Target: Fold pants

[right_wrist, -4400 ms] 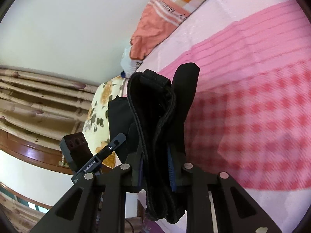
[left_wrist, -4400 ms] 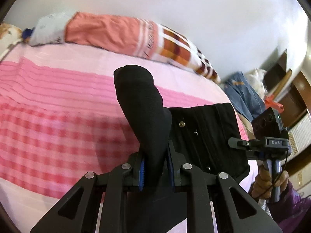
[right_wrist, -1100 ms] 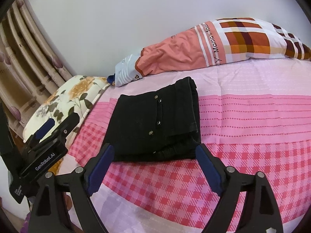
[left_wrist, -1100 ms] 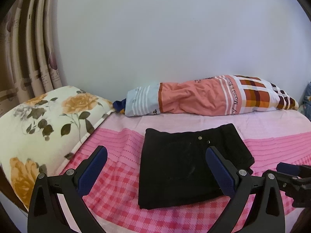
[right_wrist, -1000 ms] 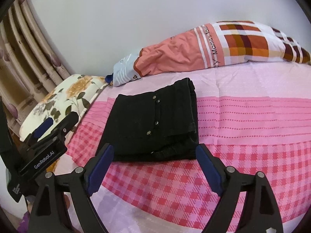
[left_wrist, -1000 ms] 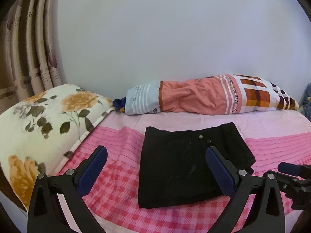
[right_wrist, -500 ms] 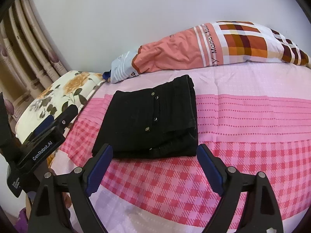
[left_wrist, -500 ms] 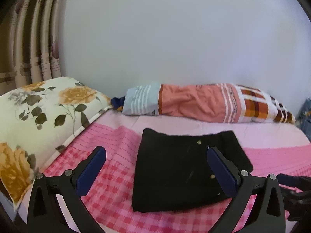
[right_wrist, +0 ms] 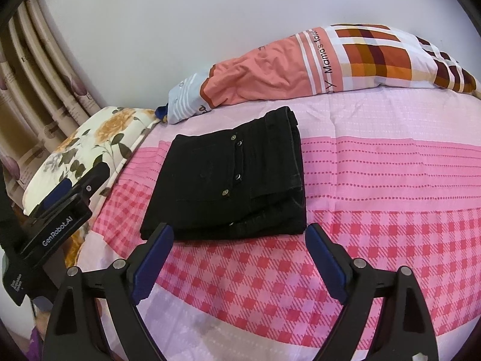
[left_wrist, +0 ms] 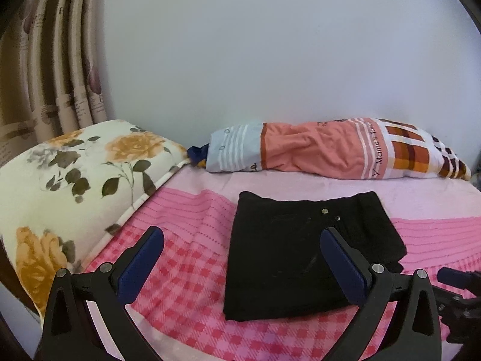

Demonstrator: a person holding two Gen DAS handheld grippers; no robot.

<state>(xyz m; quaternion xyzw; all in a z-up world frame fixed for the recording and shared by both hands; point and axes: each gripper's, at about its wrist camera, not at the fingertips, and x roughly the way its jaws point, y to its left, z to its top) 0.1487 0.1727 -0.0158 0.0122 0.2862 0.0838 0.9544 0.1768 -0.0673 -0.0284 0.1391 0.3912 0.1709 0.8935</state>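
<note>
The black pants (right_wrist: 228,177) lie folded into a compact rectangle on the bed (right_wrist: 375,180), across the pink striped and checked cover, with several metal snaps showing on top. The left gripper (left_wrist: 242,260) hangs above the near edge of the bed with its jaws spread wide and nothing between them; its right pad overlaps the pants in view only. The right gripper (right_wrist: 239,254) is likewise wide open and empty, just short of the pants' near edge. A floral pillow (left_wrist: 78,180) sits at the left, and a long orange and plaid bolster (left_wrist: 336,150) lies against the wall behind the pants.
</note>
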